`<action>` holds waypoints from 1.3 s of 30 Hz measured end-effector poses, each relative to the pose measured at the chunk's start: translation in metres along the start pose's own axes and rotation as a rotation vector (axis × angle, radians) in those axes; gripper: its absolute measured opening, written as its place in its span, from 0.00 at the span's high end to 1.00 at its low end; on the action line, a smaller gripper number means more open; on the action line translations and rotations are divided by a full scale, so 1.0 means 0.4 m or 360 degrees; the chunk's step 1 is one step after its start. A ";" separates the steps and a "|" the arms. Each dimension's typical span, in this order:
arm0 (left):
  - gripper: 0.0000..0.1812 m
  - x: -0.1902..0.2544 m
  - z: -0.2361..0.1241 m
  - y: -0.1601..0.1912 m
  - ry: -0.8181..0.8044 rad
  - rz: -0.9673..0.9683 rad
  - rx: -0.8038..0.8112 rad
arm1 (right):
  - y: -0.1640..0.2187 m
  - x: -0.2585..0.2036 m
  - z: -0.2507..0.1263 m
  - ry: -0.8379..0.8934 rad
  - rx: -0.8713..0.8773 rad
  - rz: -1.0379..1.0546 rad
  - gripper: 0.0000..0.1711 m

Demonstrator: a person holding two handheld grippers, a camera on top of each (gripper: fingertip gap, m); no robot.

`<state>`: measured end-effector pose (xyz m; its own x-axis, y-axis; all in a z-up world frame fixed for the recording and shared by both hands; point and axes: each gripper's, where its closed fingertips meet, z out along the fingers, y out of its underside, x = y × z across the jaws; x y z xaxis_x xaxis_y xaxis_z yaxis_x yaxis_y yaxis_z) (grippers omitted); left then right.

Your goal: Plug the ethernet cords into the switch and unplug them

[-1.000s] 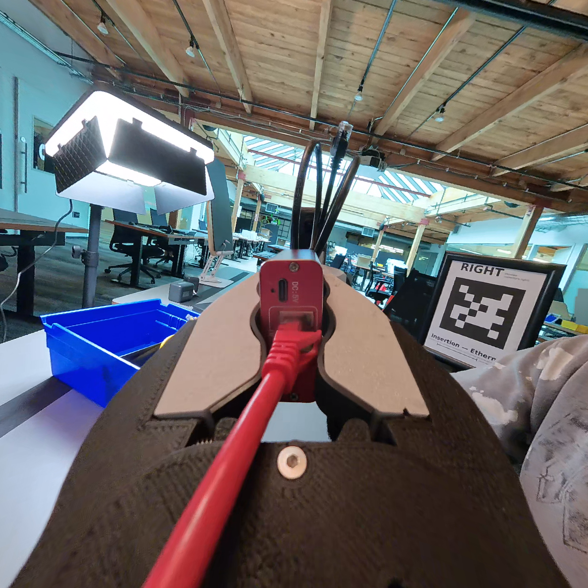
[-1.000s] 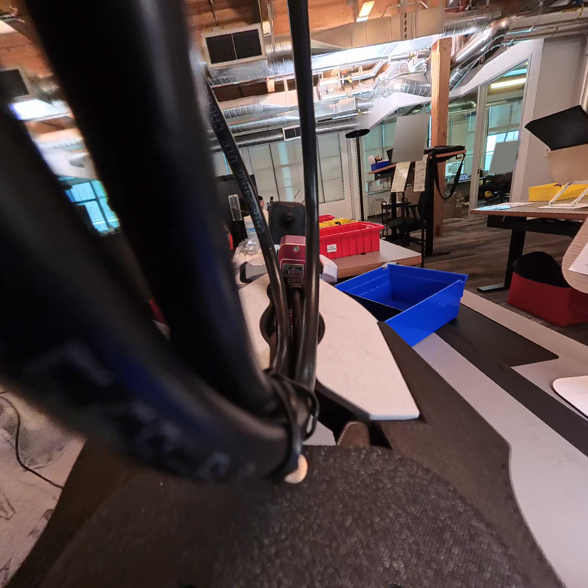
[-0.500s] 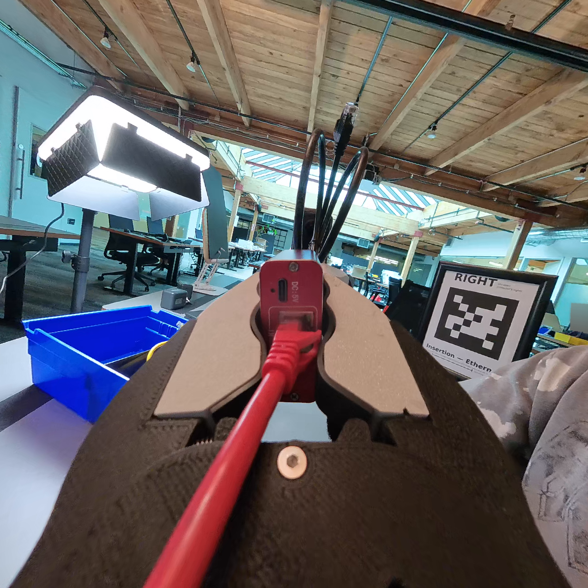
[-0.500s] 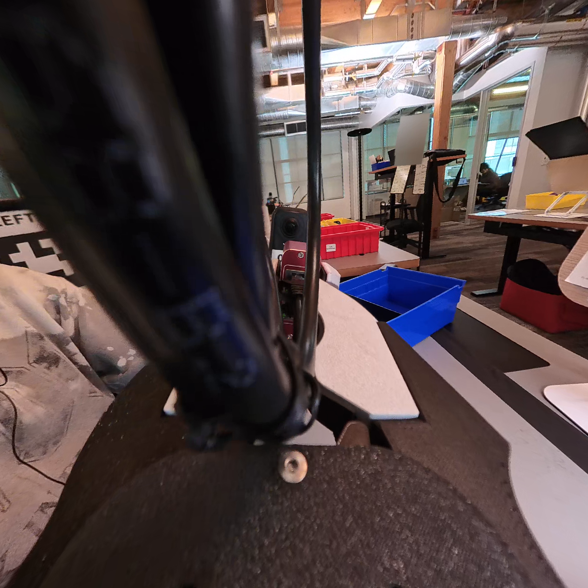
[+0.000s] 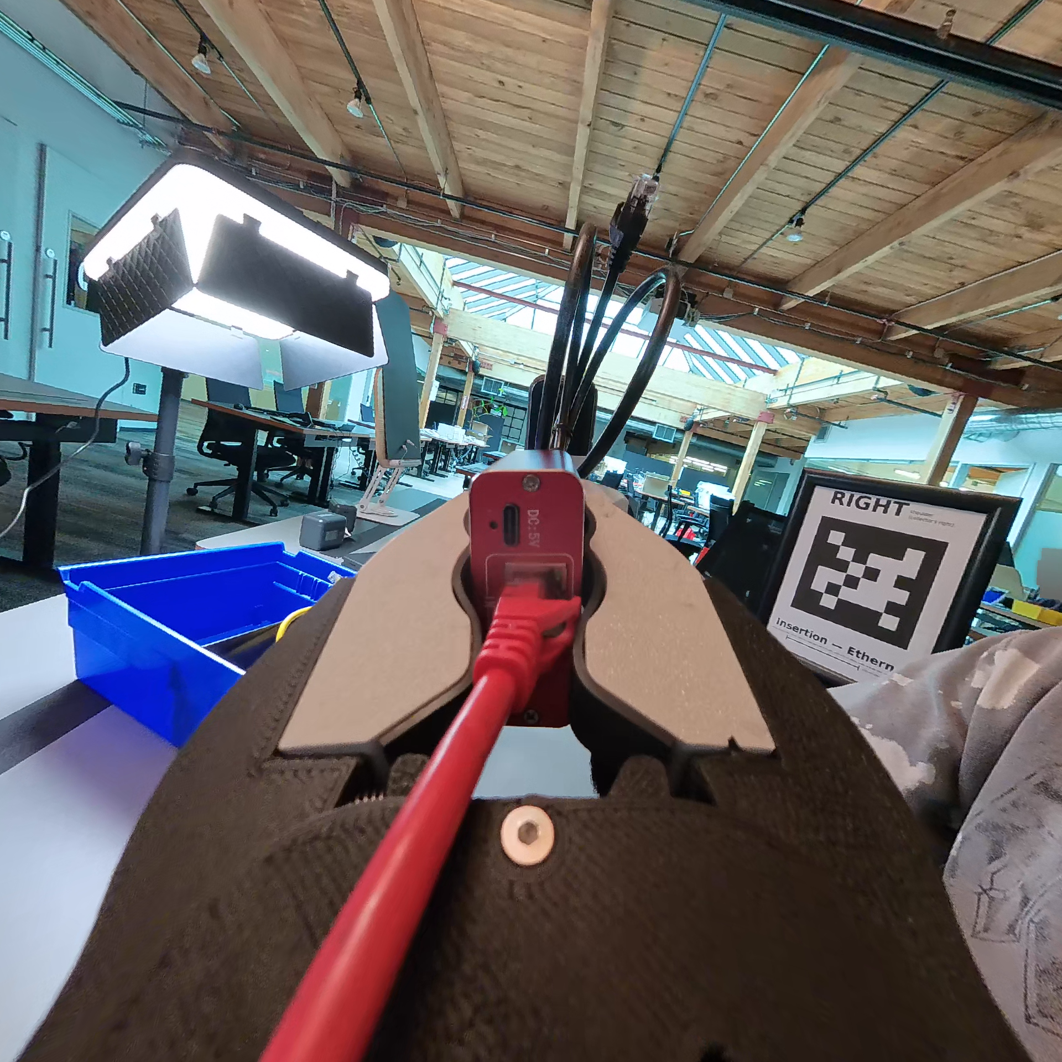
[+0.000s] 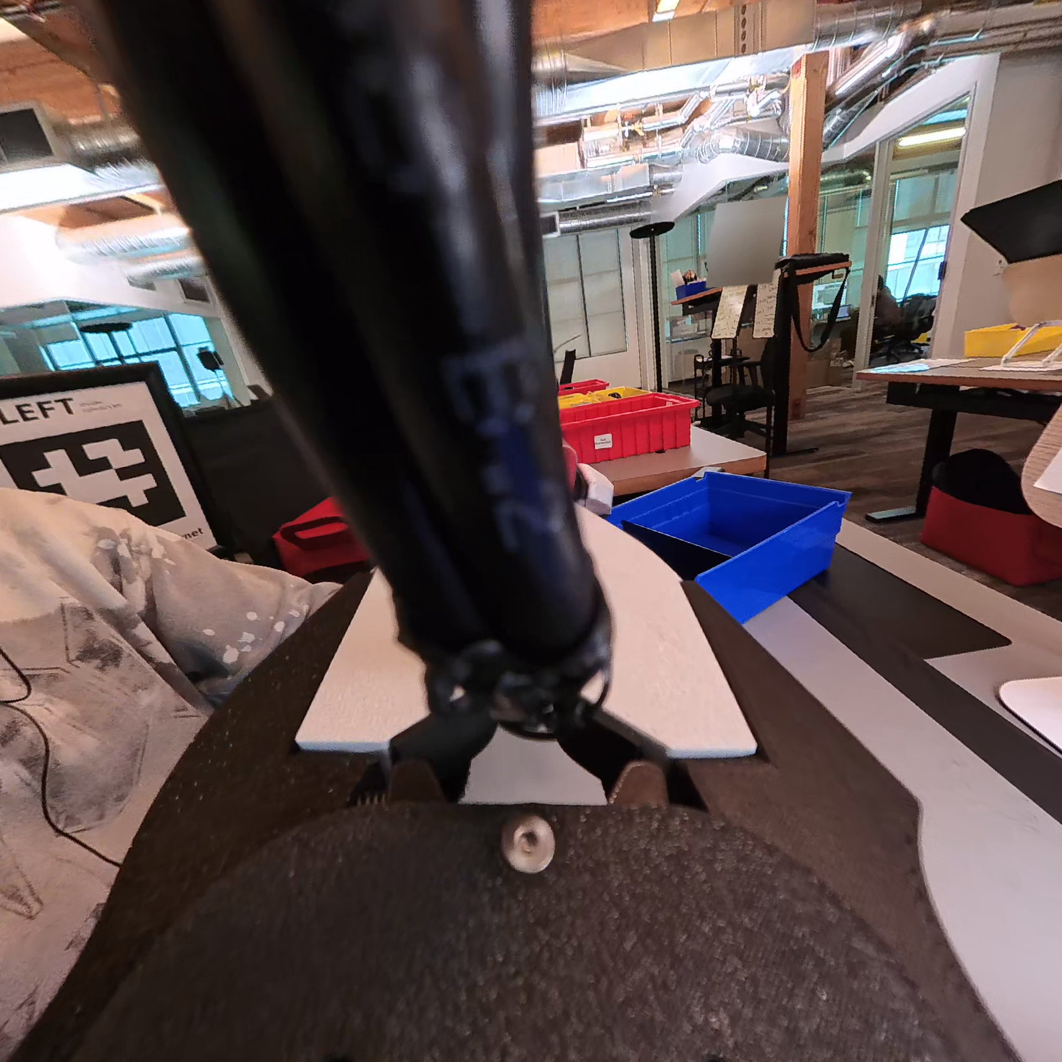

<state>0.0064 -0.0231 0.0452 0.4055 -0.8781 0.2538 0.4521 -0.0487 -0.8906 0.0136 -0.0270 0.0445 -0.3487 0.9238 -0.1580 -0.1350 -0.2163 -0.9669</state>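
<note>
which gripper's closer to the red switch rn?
Left. The left gripper is shut on the red switch, with the red cord plugged in. The right gripper, shut on the black cord bundle, sits beyond the switch's far end.

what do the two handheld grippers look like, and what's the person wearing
Both the left gripper and the right gripper have a rough black 3D-printed body, two flat pale grey fingers with curved inner notches, and a silver screw at centre. The person's grey paint-flecked sleeve shows beside them.
</note>
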 end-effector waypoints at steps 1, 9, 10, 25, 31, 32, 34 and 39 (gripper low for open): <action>0.83 -0.001 0.000 0.001 -0.0002 -0.0005 -0.0002 | 0.001 0.001 -0.001 0.0007 -0.0006 -0.0007 0.91; 0.83 -0.002 0.003 0.004 -0.0002 -0.0028 -0.0002 | 0.003 0.001 -0.004 0.0011 -0.0026 -0.0039 0.91; 0.82 -0.002 0.003 0.004 -0.0001 -0.0031 -0.0002 | 0.003 0.001 -0.004 0.0011 -0.0025 -0.0039 0.91; 0.83 -0.010 -0.003 -0.003 -0.0169 0.0239 0.0028 | 0.005 0.025 0.005 0.0189 -0.0039 -0.0231 0.88; 0.83 0.000 -0.006 -0.012 -0.0190 0.0376 0.0051 | -0.002 0.018 0.009 0.0209 -0.0024 -0.0311 0.69; 0.83 0.002 -0.006 -0.011 -0.0182 0.0392 0.0040 | 0.001 0.017 0.008 0.0195 -0.0037 -0.0308 0.66; 0.83 0.006 -0.006 -0.013 -0.0155 0.0394 0.0024 | 0.003 0.013 0.007 0.0166 -0.0048 -0.0305 0.93; 0.83 0.012 -0.004 -0.014 -0.0118 0.0368 -0.0002 | 0.006 0.007 0.003 0.0120 -0.0091 -0.0285 0.94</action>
<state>0.0044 -0.0279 0.0509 0.5555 -0.8286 0.0698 0.3391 0.1491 -0.9289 0.0112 -0.0253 0.0422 -0.2529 0.9675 0.0053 -0.1348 -0.0298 -0.9904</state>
